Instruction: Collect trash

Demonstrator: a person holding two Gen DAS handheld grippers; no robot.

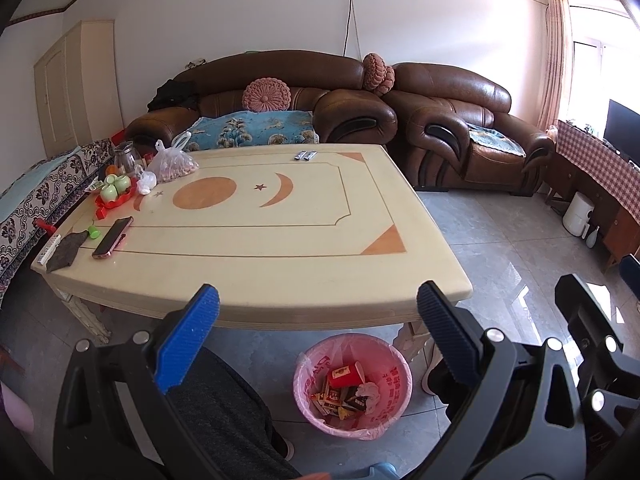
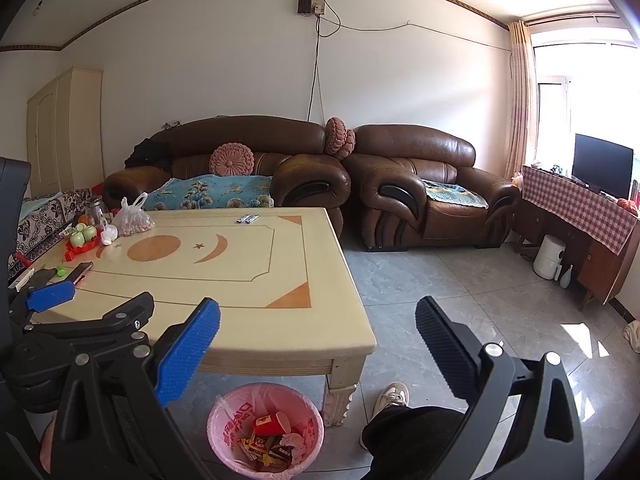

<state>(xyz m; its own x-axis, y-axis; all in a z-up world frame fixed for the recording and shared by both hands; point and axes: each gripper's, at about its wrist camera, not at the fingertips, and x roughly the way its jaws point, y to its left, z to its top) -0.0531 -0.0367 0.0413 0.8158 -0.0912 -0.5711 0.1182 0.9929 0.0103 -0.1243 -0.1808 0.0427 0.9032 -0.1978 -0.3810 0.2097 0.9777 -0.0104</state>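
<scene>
Left gripper (image 1: pixel 318 306) jaws wide apart, empty, above table (image 1: pixel 280 248) edge. Right gripper (image 2: pixel 318 320) same: spread, holding nothing. Bin (image 2: pixel 224 412) below, wrappers inside.

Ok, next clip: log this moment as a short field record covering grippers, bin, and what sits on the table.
left gripper: open, holding nothing
right gripper: open, holding nothing
trash bin: pink-lined, on the floor at the table's near edge
bin contents: red paper cup, small wrappers, crumpled tissue
table: phone, plastic bag, red tray with green cups, all at the far left end
table middle and near edge: bare
</scene>
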